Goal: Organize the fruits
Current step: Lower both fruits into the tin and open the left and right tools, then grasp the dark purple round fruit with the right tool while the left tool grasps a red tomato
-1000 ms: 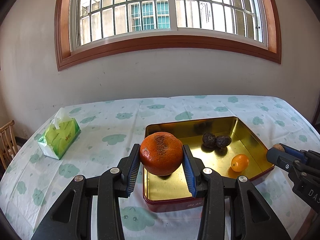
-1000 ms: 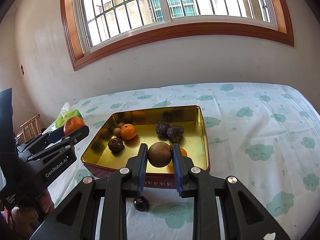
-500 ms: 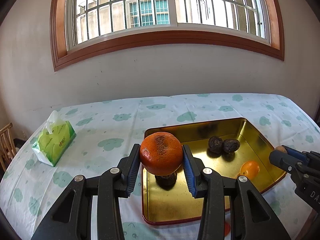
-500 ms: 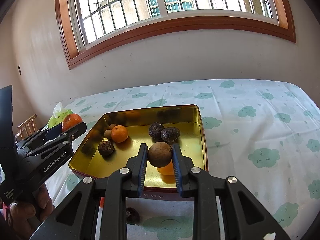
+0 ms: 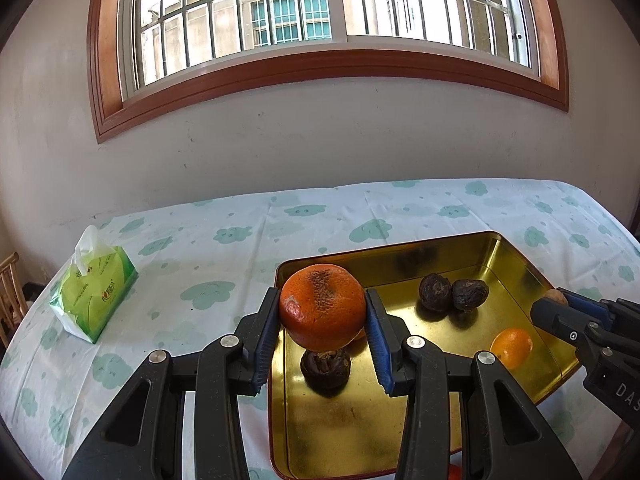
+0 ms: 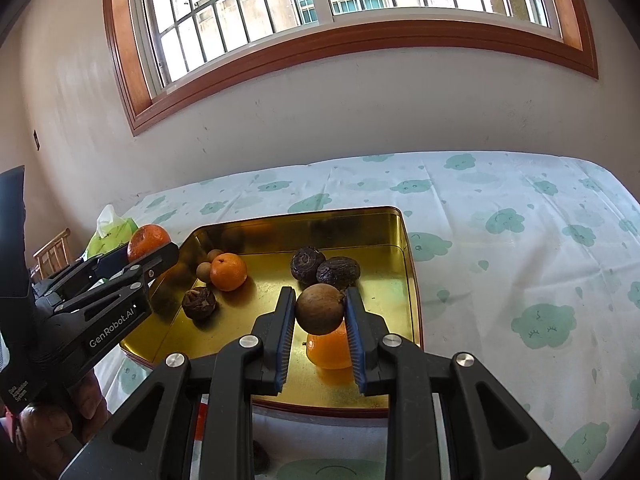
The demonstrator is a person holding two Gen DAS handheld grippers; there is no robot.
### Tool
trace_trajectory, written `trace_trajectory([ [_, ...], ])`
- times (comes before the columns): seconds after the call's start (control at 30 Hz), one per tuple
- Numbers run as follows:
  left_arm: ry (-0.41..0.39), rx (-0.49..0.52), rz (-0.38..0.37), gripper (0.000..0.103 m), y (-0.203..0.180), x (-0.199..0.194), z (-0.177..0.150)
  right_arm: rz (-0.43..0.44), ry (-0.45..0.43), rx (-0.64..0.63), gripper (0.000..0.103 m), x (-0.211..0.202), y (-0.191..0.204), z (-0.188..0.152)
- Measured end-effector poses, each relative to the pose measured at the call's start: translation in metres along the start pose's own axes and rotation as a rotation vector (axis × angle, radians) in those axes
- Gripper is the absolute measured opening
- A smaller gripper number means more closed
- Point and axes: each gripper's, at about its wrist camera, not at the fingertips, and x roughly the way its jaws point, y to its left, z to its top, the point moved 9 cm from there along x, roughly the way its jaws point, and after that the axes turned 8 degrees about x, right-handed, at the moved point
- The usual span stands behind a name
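Two fruits are being carried to the gold tin [image 6: 400, 236] on the table [image 6: 520, 240], one in each claw. The left claw [image 5: 322, 322] is pinched on a large orange [image 5: 322, 306] with a dark scuff on top, and it is held over the tin's 9 o'clock side, directly above a wrinkled dark fruit [image 5: 325, 368] lying on the tin floor. The right claw [image 6: 320, 316] is pressed onto a small brown round fruit [image 6: 320, 308], which is held above the tin's 5 o'clock corner, over a small orange [image 6: 329, 350] already inside.

Inside the tin, a pair of dark wrinkled fruits [image 6: 325, 268] is seen toward 1 o'clock, and another small orange [image 6: 228, 271] with a tan nut-like fruit [image 6: 203, 271] toward 10 o'clock. A green tissue pack [image 5: 94, 290] lies on the table well apart, at 9 o'clock of the tin.

The placing step appears to be in hand. For the next move, each fruit would probably need shifting to a bare patch of tin floor and lowering before release, since a drop onto the fruit beneath could set either one rolling.
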Motion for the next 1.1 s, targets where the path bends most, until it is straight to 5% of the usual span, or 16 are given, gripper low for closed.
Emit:
trace_trajectory([
  [0.13,-0.001,0.001,0.011,0.050,0.000,0.003,0.001,0.006,-0.011,0.003,0.025,0.002,0.000,0.003],
  [0.3,-0.035,0.014,0.028,0.077,-0.001,-0.003,0.006,0.013,-0.030,0.008,0.028,0.001,0.000,0.007],
  [0.67,-0.044,-0.023,0.033,0.081,0.011,-0.029,0.005,0.109,-0.033,0.014,0.029,-0.044,0.015,0.007],
  [0.83,-0.031,-0.061,0.031,0.081,0.029,-0.054,-0.018,0.131,0.080,-0.036,0.029,-0.065,0.021,-0.039],
  [1.1,0.053,-0.055,-0.080,0.081,0.022,-0.085,-0.073,0.117,0.219,-0.077,0.029,-0.044,0.025,-0.095],
])
